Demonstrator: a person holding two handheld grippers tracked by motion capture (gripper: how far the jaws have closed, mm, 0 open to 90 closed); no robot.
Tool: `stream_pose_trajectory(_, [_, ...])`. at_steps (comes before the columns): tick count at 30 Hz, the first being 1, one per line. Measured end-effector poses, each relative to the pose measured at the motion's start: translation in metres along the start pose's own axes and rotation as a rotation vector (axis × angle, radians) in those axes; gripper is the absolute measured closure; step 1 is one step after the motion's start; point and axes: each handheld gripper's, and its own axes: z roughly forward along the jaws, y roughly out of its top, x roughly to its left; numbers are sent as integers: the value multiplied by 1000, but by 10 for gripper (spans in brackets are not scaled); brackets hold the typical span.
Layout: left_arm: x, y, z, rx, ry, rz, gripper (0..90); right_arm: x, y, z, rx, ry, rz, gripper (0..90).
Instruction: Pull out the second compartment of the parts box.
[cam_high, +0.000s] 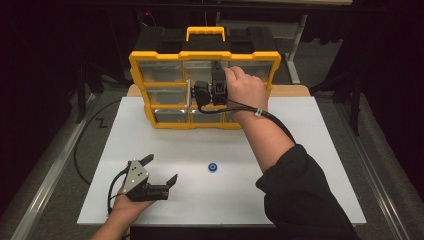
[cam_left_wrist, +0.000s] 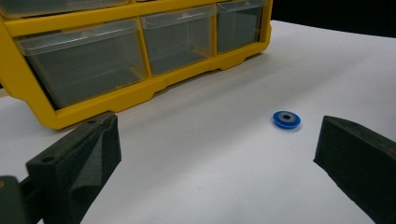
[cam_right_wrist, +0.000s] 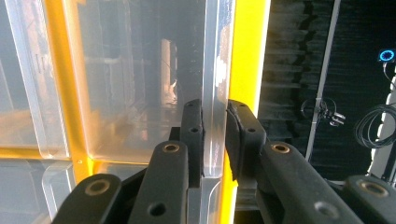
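Note:
A yellow organizer (cam_high: 160, 56) with clear drawers stands upright at the back of the white table (cam_high: 300, 165). My right gripper (cam_high: 216, 65) is up at its top row. In the right gripper view it (cam_right_wrist: 215, 116) is shut on the clear edge of a drawer (cam_right_wrist: 140, 70), beside a yellow frame bar (cam_right_wrist: 247, 56). A small blue washer (cam_high: 213, 167) lies flat on the table in front. My left gripper (cam_high: 162, 167) rests low at the near left, open and holding nothing. The left gripper view shows the washer (cam_left_wrist: 286, 119) ahead between the wide-apart jaws of that gripper (cam_left_wrist: 219, 144), nearer the right one.
A yellow carry handle (cam_high: 205, 33) on black housing tops the organizer. A black cable (cam_high: 82, 145) loops over the grey floor left of the table. The organizer's lower drawers (cam_left_wrist: 84, 60) look empty. Bare white surface surrounds the washer.

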Motion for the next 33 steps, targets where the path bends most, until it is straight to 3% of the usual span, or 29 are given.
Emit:
stream_pose_trajectory(9, [0,0,0,-2,2,0,10,1,2,-6,-3,-12,-7,809])
stream_pose_trajectory(33, [-1,0,0,-3,0,2,10,4,0,-42,-28,-19,11,809])
